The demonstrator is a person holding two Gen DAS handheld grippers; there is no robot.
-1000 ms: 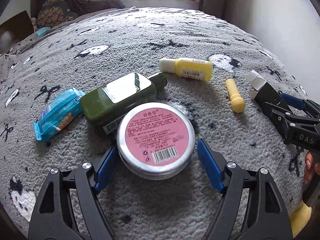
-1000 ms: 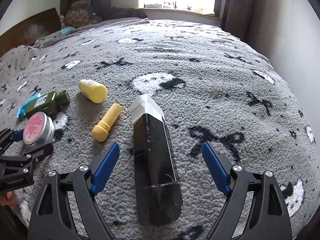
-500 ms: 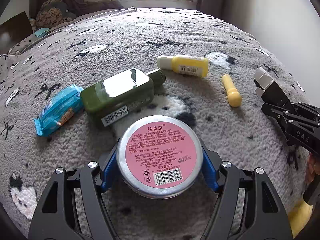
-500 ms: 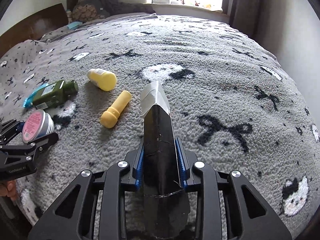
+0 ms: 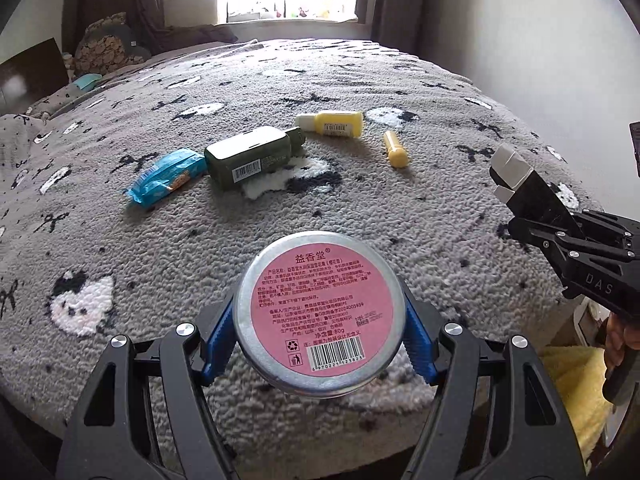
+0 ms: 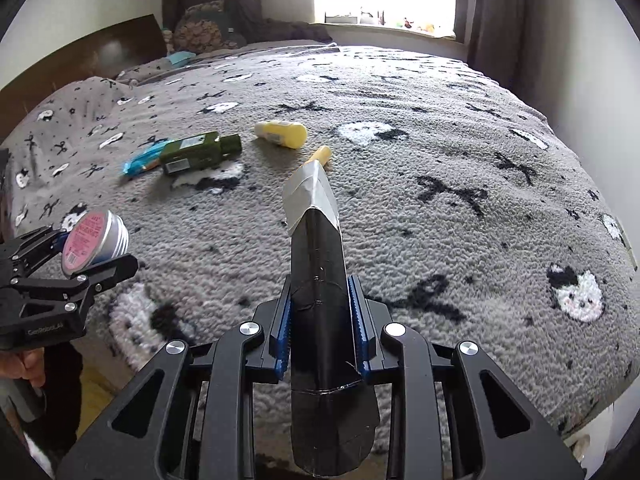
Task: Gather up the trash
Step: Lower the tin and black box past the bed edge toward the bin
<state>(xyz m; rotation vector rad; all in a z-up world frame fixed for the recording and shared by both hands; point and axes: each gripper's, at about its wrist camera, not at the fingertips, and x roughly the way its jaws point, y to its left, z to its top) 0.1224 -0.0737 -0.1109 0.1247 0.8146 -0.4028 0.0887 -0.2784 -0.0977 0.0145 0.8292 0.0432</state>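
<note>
My left gripper is shut on a round metal tin with a pink label, held above the grey blanket near the bed's front edge. My right gripper is shut on a black carton with a grey folded top, also lifted off the blanket. In the left wrist view the carton sticks out of the right gripper at the right. The tin shows at the left of the right wrist view. A green bottle, blue wrapper, yellow bottle and small yellow tube lie on the blanket.
The grey patterned blanket covers the whole bed. Its front edge runs just below both grippers. Pillows and a dark headboard are at the far left, a window behind. Something yellow sits below the bed edge at the right. A hand holds the left gripper.
Both grippers closed, the left on the tin and the right on the carton, then lifted them off the blanket and drew back toward the bed's front edge.
</note>
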